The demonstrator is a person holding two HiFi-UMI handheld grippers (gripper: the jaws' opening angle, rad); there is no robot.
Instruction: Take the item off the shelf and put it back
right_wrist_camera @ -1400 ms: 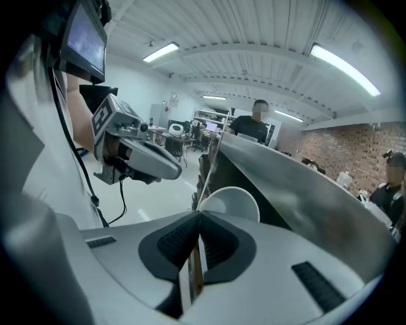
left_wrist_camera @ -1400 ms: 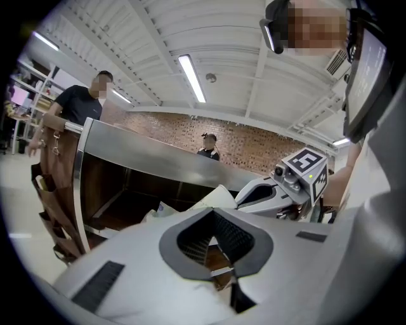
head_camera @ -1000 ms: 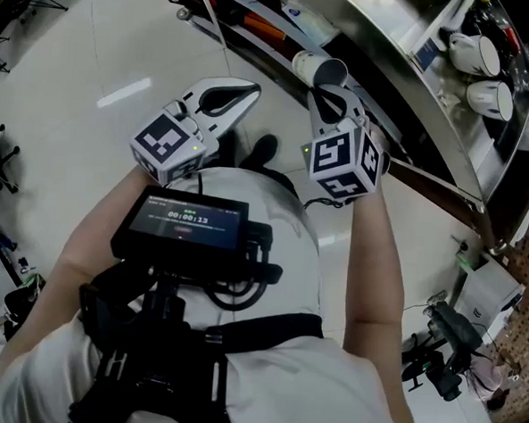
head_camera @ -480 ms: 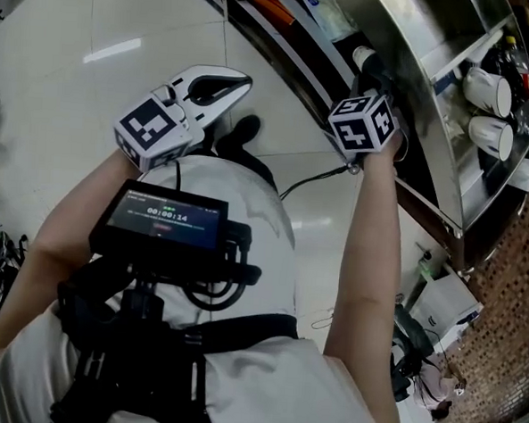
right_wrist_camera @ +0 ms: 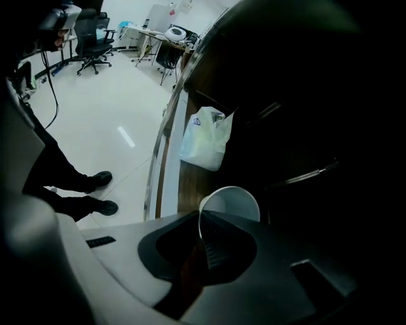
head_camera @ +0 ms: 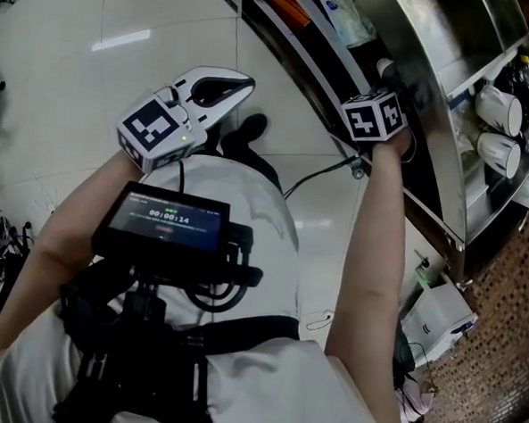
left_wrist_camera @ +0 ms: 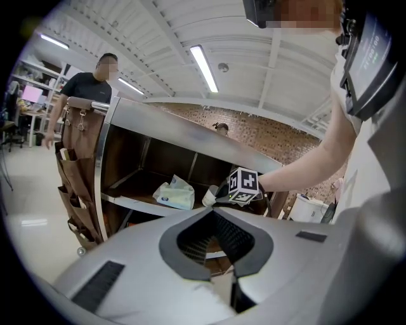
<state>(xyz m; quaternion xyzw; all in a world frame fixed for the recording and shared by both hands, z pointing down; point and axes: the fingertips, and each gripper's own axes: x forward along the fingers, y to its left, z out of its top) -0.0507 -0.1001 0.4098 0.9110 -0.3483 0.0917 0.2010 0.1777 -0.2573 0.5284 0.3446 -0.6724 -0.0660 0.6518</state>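
Returning cup [right_wrist_camera: 231, 203] to shelf [right_wrist_camera: 189, 184], I judge: right gripper [right_wrist_camera: 200, 220] jaws pinch rim near front edge; left gripper [left_wrist_camera: 211, 209] jaws closed, empty. Next: lower, release.

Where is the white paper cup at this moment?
In the right gripper view, the white paper cup is inside the shelf, at lower centre, its rim pinched by the right gripper, near the white pack on the same board.

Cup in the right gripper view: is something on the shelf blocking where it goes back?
Nothing visible does. The right gripper pinches the cup by its rim at the shelf board. The white bag lies farther along, apart from the cup. The shelf's dark back can't be made out.
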